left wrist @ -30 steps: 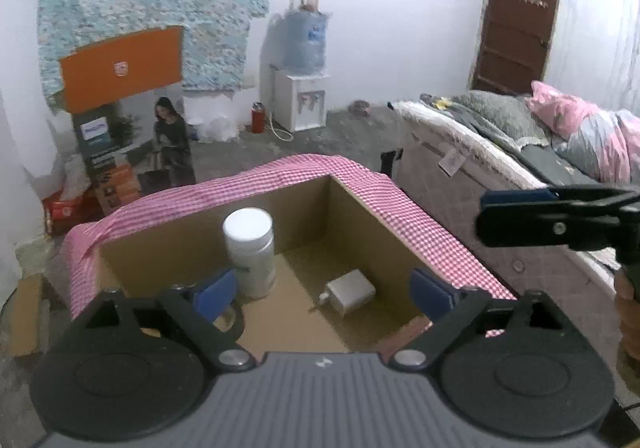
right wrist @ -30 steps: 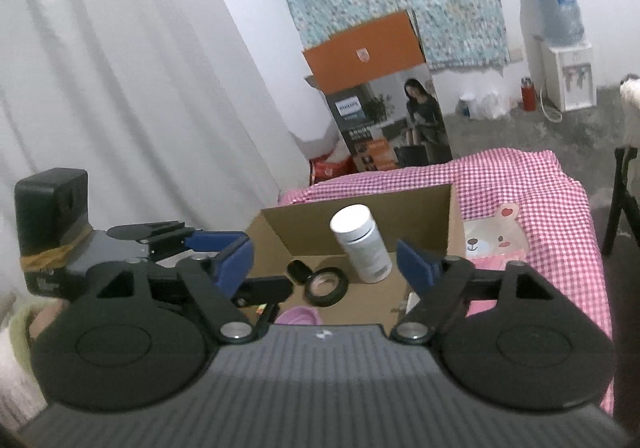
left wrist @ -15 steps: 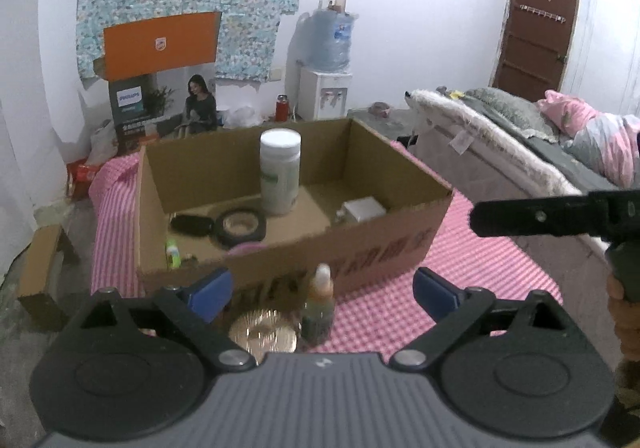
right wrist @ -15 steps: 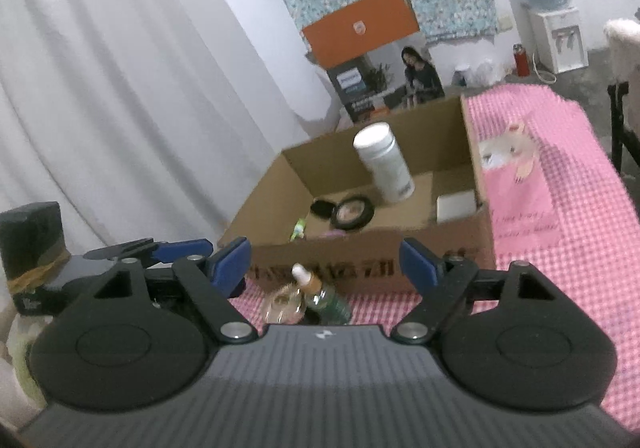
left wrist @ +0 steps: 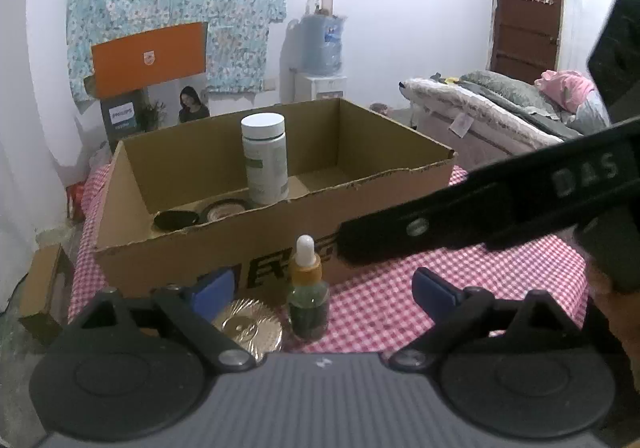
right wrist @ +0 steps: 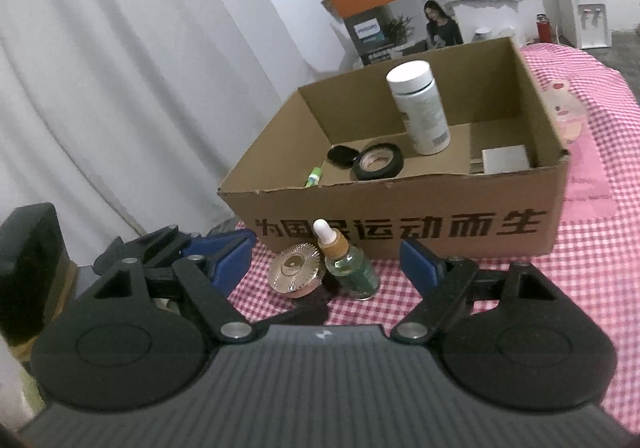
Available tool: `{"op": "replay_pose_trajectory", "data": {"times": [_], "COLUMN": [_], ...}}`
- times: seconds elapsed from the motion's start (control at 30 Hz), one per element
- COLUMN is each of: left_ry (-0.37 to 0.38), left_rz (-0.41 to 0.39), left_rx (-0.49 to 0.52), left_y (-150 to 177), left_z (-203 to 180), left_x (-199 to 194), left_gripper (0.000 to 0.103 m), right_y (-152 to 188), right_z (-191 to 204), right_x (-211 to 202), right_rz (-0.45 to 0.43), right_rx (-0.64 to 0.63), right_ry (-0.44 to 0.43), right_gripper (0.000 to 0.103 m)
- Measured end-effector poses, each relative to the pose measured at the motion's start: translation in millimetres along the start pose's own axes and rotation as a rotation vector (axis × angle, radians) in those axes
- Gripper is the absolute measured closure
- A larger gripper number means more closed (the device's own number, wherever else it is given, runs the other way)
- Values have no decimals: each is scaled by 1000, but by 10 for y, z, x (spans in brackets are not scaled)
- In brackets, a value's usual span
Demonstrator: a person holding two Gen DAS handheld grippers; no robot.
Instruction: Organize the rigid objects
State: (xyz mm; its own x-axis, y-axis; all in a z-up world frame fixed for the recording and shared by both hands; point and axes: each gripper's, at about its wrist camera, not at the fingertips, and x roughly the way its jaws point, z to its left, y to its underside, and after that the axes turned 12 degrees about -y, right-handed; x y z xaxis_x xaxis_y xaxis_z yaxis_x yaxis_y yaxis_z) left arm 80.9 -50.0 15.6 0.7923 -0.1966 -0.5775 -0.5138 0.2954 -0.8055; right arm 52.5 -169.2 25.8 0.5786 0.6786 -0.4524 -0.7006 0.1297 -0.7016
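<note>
On the checked pink tabletop (right wrist: 580, 248) stands one open cardboard box (right wrist: 400, 208), and just in front of its near wall sit two loose things side by side: one small green dropper bottle (right wrist: 350, 268), upright, and one gold ribbed disc (right wrist: 296, 268) lying just beside it.

Inside the box I count five things: one tall white capped bottle (right wrist: 420, 108) standing upright, one roll of black tape (right wrist: 376, 166) lying flat, one small black round piece (right wrist: 342, 155) touching the tape's edge, one green-tipped stick (right wrist: 313, 177) by the near wall, and one flat white block (right wrist: 505, 159) in the other half past the divider.

Both grippers hover low before the box. The left gripper (left wrist: 320, 286) has its jaws spread wide with nothing in them, the dropper bottle and the disc showing between the blue pads. The right gripper (right wrist: 326, 256) is likewise released and empty, both loose things framed between its pads.
</note>
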Motion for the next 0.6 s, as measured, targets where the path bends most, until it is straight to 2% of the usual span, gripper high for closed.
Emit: {"op": "replay_pose_trajectory", "data": {"times": [0.23,0.33,0.47,0.6], "left_ry": [19,41,60,58], "left_rz": [14,22,32,49], "left_rx": [5,9,15,11], "left_y": [24,27,20,16], "left_z": [-23,-24,-34,-32], "left_x": [204,270,347,426], "left_gripper": [22,28,31,34], "right_y": [-68,-80,-107,-128], "right_z": [-85,-126,-187,-227], "right_x": [297,408,538,628], "right_rz": [45,63,85,91], "right_rx": [1,9,19,26], "right_ry": [0,2,4,0], "right_gripper": [27,35,49,59]}}
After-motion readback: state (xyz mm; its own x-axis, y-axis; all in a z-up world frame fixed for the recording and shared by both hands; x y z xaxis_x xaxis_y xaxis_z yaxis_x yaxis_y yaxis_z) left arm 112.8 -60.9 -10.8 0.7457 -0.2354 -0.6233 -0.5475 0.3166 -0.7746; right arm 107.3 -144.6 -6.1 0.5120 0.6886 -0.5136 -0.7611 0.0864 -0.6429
